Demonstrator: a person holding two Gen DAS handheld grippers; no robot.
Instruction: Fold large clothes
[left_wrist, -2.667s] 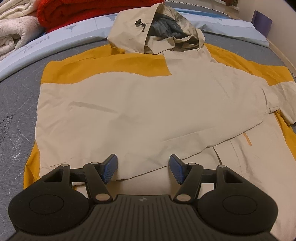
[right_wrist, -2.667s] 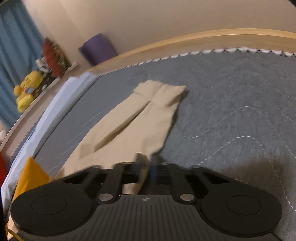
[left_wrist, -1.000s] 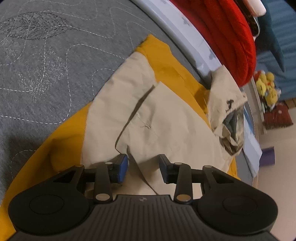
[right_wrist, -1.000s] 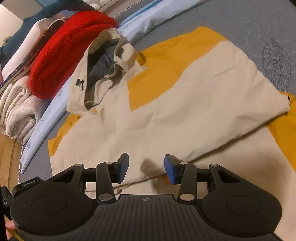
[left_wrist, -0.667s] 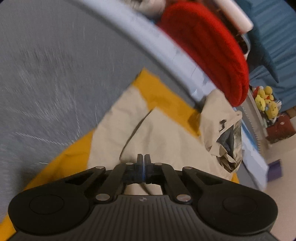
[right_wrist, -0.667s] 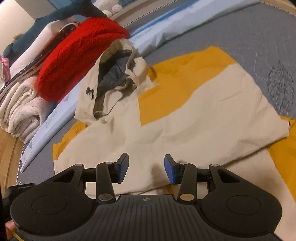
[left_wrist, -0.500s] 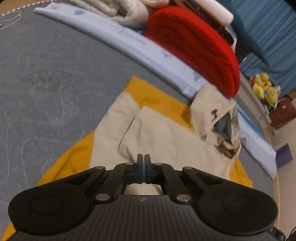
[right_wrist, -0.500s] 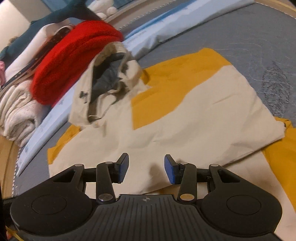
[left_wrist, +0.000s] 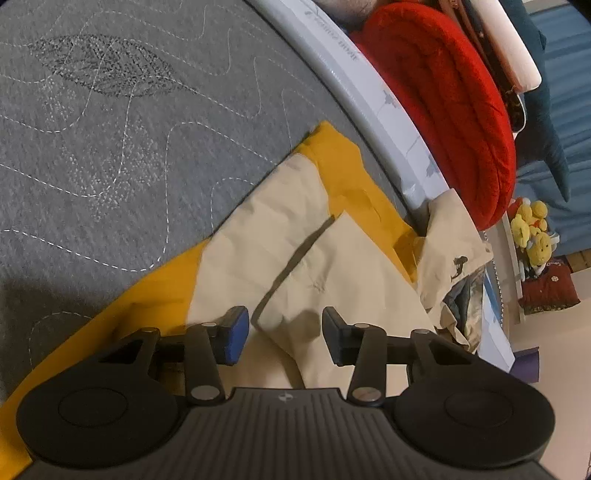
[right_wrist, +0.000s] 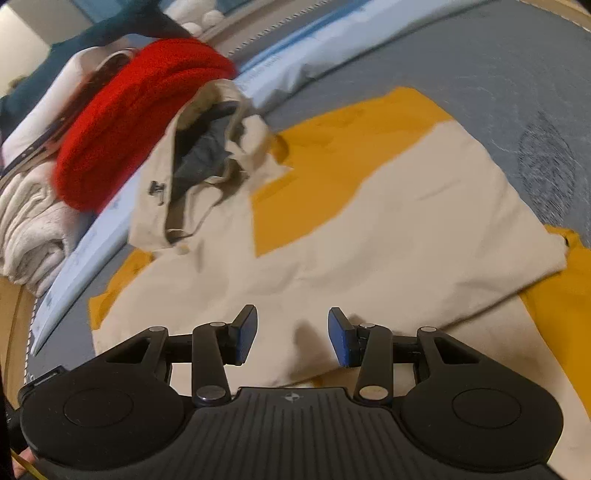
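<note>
A beige and mustard-yellow hooded jacket (left_wrist: 295, 236) (right_wrist: 388, 221) lies spread on the grey quilted bed, its sleeves folded in over the body. Its hood (right_wrist: 199, 158) (left_wrist: 454, 243) lies open toward the pillows. My left gripper (left_wrist: 282, 334) hovers over the corner of a folded sleeve cuff (left_wrist: 280, 314); its jaws are opening, and the cuff edge lies between them with the pads not pressing on it. Over the jacket's lower beige panel my right gripper (right_wrist: 291, 334) stands open with only flat cloth beneath it.
A red knitted blanket (left_wrist: 450, 96) (right_wrist: 136, 114), pale folded blankets (right_wrist: 26, 221) and a light-blue pillow (right_wrist: 295, 59) line the head of the grey bed (left_wrist: 110, 129). Yellow plush toys (left_wrist: 532, 229) sit beyond the bed. A wooden bed edge (right_wrist: 11, 325) is at the left.
My left gripper shut, swung away over the bed, then came back above the sleeve cuff with its jaws apart again. The right gripper has stayed open and almost still.
</note>
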